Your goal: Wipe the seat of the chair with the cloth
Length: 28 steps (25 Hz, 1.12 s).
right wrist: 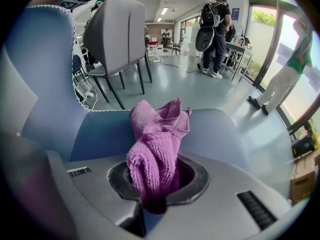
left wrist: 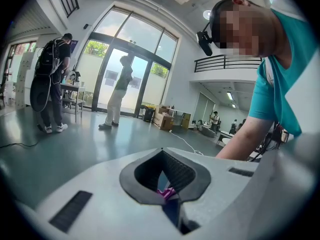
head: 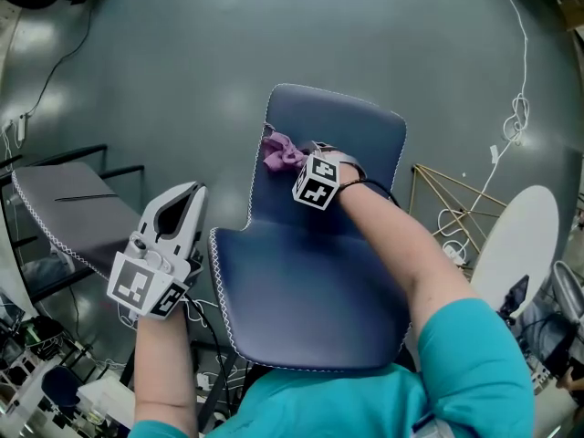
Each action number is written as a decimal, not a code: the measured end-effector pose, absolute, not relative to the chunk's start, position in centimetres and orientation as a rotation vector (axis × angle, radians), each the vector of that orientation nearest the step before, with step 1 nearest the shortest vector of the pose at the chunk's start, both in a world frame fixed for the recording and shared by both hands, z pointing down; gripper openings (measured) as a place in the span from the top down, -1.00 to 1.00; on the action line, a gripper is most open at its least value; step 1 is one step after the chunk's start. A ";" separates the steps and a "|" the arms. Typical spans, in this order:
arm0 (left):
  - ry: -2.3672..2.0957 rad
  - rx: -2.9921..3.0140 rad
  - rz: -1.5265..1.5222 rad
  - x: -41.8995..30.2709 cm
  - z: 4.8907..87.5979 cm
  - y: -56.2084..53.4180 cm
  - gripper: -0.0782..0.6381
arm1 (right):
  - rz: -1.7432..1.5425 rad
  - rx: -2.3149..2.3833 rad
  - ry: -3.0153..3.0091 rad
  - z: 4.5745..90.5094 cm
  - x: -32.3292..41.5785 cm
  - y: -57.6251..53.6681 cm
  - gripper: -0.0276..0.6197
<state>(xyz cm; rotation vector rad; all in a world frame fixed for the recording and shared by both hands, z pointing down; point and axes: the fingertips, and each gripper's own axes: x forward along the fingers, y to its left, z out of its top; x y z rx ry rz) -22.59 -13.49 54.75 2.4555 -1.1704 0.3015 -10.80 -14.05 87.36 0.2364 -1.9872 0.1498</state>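
The purple cloth (right wrist: 159, 149) hid the right gripper's (head: 297, 161) fingertips, clenched between its fingers against the chair (head: 310, 290). The left gripper's (head: 192, 192) fingers were closed, empty.

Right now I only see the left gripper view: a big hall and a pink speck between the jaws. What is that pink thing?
Observer: A pink cloth, clamped in the right gripper.
Operator: Where is it?
Observer: The head view shows it at the left edge of a blue chair.
Operator: And the gripper I'm looking along?
Observer: The left gripper is shut on nothing, held off the chair's left side.
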 end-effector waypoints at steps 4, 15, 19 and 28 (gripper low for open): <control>-1.161 2.461 0.305 -21.9 54.7 -13.6 0.78 | 0.173 0.240 -1.988 87.3 -10.0 -13.9 0.74; -1.141 2.481 0.302 -19.8 54.3 -13.7 0.78 | 0.193 0.246 -1.969 87.7 -6.8 -13.1 0.74; -1.135 2.487 0.305 -19.3 54.2 -13.8 0.78 | 0.199 0.257 -1.970 87.7 -6.0 -13.1 0.74; -1.120 2.499 0.314 -17.8 53.9 -13.6 0.78 | 0.198 0.263 -1.954 87.4 -3.1 -12.7 0.74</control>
